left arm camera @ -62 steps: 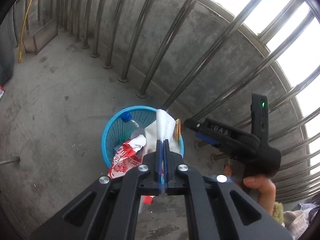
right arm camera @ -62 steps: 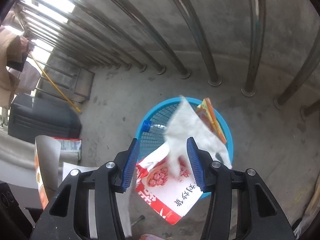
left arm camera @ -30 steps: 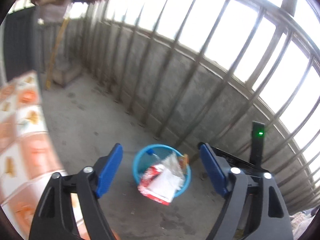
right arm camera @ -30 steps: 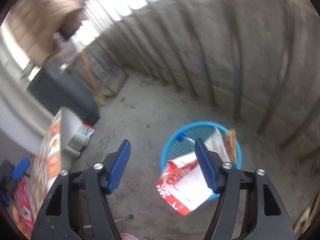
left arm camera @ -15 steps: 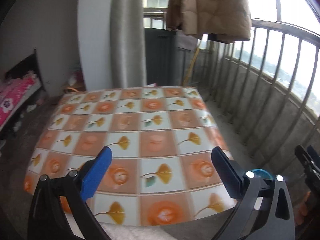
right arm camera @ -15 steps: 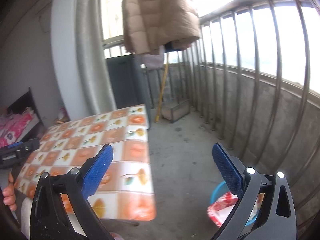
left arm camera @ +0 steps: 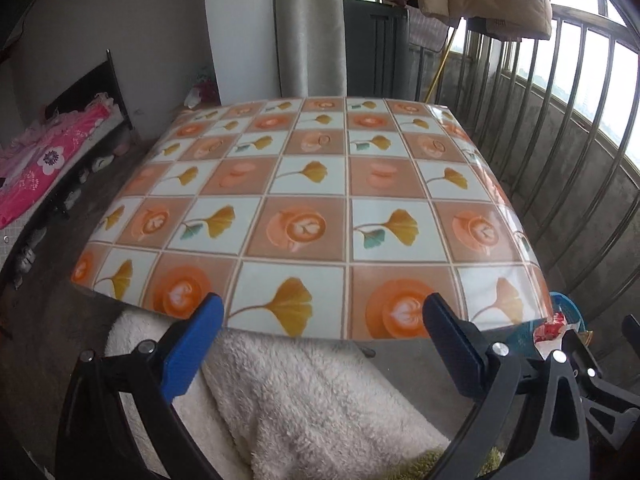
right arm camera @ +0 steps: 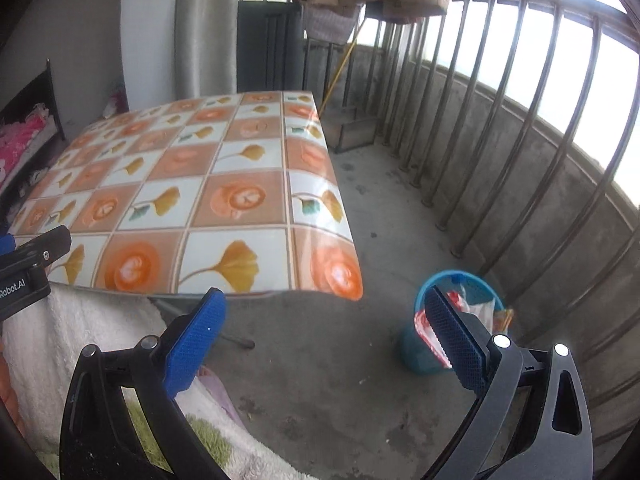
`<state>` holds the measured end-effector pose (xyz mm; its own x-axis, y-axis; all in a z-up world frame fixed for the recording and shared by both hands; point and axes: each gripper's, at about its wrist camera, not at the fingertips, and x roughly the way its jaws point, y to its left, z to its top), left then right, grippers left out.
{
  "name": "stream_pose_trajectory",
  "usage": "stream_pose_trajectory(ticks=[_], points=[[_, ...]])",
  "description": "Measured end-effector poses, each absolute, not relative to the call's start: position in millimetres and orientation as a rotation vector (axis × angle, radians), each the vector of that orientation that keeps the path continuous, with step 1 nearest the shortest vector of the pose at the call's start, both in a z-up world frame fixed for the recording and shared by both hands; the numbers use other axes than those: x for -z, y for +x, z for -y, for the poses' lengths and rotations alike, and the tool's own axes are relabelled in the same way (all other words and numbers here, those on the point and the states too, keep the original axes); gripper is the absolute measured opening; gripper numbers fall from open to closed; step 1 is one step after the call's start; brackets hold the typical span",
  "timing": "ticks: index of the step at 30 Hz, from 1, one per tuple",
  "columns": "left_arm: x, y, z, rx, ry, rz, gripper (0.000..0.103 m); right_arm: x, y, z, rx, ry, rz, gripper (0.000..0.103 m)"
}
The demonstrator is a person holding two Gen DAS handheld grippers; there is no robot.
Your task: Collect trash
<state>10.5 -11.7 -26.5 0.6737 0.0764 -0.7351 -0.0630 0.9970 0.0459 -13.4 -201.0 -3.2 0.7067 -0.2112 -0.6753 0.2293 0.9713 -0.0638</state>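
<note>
Swinging off the blue basket (right arm camera: pixel 448 320), now at my four o'clock, I face a bare table (left arm camera: pixel 320 200); left gripper (left arm camera: pixel 320 344) and right gripper (right arm camera: pixel 324 340) have just spread wide and hold nothing. Collecting looks finished.

The left hand-held gripper (left arm camera: pixel 320 322) pointed forward and down, and its two blue fingers (left arm camera: pixel 192 344) stood wide apart with nothing between them. The right hand-held gripper (right arm camera: pixel 324 316) pointed forward and down too, with its blue fingers (right arm camera: pixel 454 340) just as far apart and nothing held in the gap. Both had just been opening their jaws, and the black end of the left one (right arm camera: pixel 28 264) showed at the left edge of the right wrist view.
</note>
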Motion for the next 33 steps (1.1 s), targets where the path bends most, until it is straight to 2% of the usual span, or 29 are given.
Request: stream_pose_trajectory(ticks=[33], points=[[23.9,18.5,47.5,0.042,0.064,-0.836,0.097,25.8,-38.3,225.9,0.397,0.138,-0.819,0.095]])
